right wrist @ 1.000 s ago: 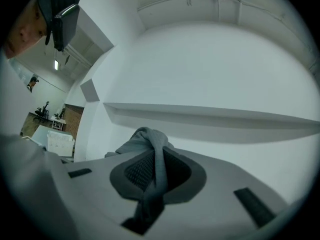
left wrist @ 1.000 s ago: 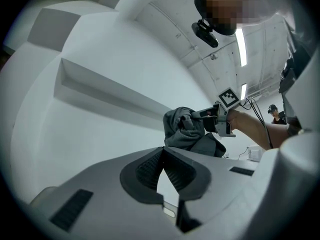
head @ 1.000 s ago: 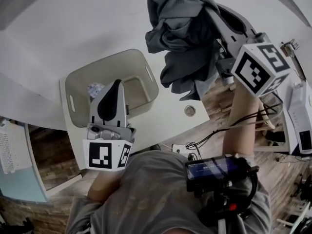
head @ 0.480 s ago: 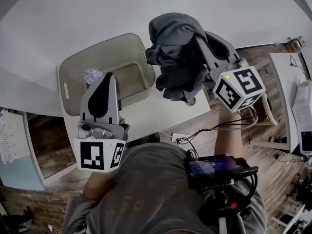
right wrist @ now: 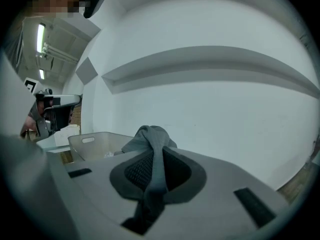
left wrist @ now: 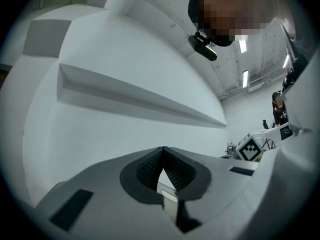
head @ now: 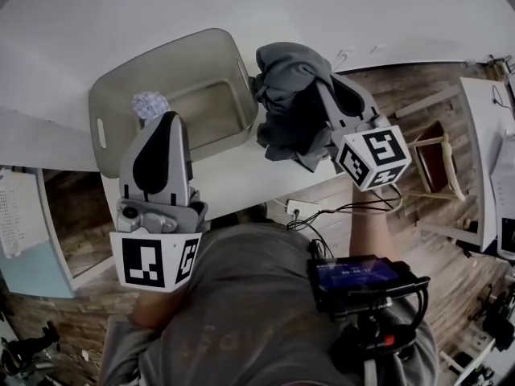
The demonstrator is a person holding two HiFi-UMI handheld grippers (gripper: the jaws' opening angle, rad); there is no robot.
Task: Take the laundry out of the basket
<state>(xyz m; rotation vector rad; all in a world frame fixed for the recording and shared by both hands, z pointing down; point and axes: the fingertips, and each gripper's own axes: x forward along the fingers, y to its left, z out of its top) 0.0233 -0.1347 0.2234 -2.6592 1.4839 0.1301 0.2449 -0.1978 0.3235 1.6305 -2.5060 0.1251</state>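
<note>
In the head view, the beige laundry basket (head: 109, 111) stands on the white table (head: 233, 185). A small pale crumpled cloth (head: 150, 103) lies inside it at the left. My right gripper (head: 312, 87) is shut on a grey garment (head: 290, 111), which hangs bunched just right of the basket, low over the table. In the right gripper view the grey garment (right wrist: 156, 156) runs pinched between the pads, with the basket (right wrist: 90, 145) behind at the left. My left gripper (head: 161, 123) hovers at the basket's near side. Its jaws (left wrist: 162, 151) are shut with nothing between them.
The table's near edge drops to a wooden floor with cables (head: 322, 211). A wooden chair (head: 430, 155) stands at the right. A white shelf unit (head: 20, 223) is at the left. A plain white wall lies behind the basket.
My right gripper has come down with the grey garment, from high above the table to just beside the basket's right wall. The left gripper has stayed about where it was.
</note>
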